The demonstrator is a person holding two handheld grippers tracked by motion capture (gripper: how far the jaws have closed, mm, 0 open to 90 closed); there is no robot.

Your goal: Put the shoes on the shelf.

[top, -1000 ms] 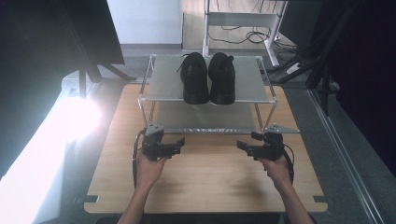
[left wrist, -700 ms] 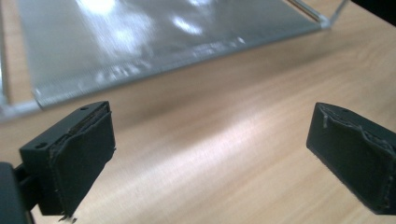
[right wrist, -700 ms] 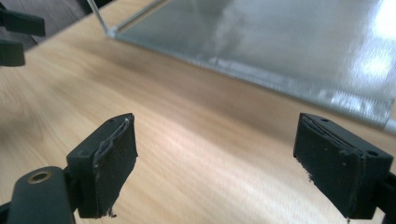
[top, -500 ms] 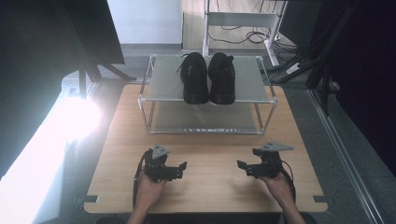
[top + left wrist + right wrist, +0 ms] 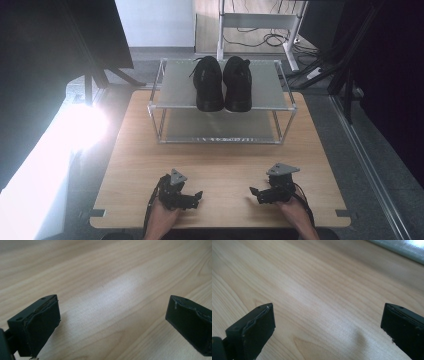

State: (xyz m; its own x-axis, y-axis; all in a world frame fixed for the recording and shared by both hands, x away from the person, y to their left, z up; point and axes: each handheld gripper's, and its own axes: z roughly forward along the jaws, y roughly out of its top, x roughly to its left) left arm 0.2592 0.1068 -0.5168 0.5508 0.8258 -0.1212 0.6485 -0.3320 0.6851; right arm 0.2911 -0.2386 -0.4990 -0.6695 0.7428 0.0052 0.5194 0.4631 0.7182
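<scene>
Pale wooden worktop (image 5: pixel 225 165) seen from the high view, with a two-tier shelf rack of grey panels in a silver tube frame (image 5: pixel 176 90) standing at its far half. A pair of black lace-up shoes (image 5: pixel 223 83) rests side by side on the upper shelf, toes toward the person, soles flat (a stable stance, clear of the frame posts). The left gripper (image 5: pixel 196 198) and right gripper (image 5: pixel 254 194) lie low at the near edge, well apart from the rack and from each other, pointing inward. Their black fingers (image 5: pixel 40 325) (image 5: pixel 254 327) have just been opening and stand wide over bare wood, nothing between them, which suggests a resting pose with the shoes already stowed.
</scene>
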